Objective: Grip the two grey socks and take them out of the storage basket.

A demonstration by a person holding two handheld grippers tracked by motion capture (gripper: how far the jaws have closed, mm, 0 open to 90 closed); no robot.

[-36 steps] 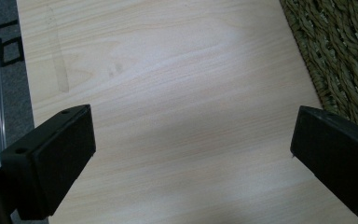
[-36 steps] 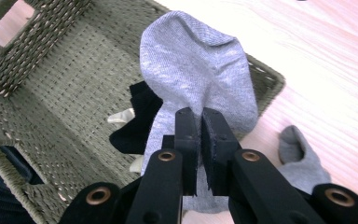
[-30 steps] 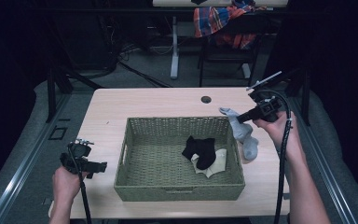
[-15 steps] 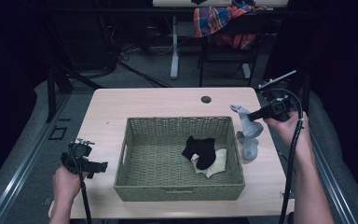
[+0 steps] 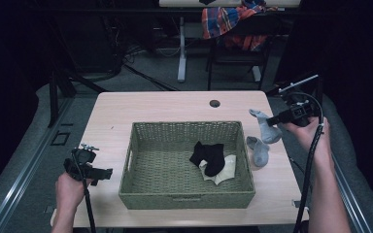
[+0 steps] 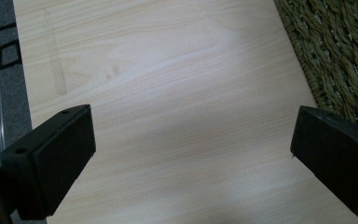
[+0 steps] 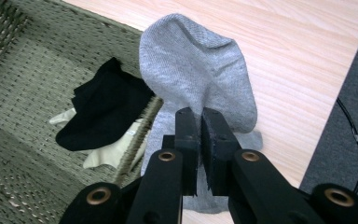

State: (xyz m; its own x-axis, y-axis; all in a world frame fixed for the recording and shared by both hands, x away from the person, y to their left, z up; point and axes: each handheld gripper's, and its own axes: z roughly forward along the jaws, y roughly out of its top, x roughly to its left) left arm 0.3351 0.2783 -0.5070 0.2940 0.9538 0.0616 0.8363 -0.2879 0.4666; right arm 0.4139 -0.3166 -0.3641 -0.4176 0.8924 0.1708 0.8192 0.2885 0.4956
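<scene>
The work in hand looks like gathering socks into the wicker basket (image 5: 187,194), and it appears roughly half done. A black sock (image 5: 208,156) already lies inside the basket on top of a cream sock (image 5: 222,171), toward its right half.

The right tongs (image 7: 199,122) are clenched on a grey sock (image 7: 193,70), pinching its fabric between the two black jaws; in the high view that sock (image 5: 264,127) hangs lifted above the right part of the surface (image 5: 145,109), just outside the basket's right wall. A second grey sock (image 5: 259,151) lies flat on the surface beside that wall, below the lifted one and not yet picked up.

The left tongs (image 6: 186,154) are released, jaws spread wide over bare wood with nothing between them, near the basket's left wall (image 6: 335,56); in the high view they (image 5: 108,173) rest at the near left corner.

What seems left: carrying the held grey sock over the rim and dropping it in, then fetching the remaining grey sock.
</scene>
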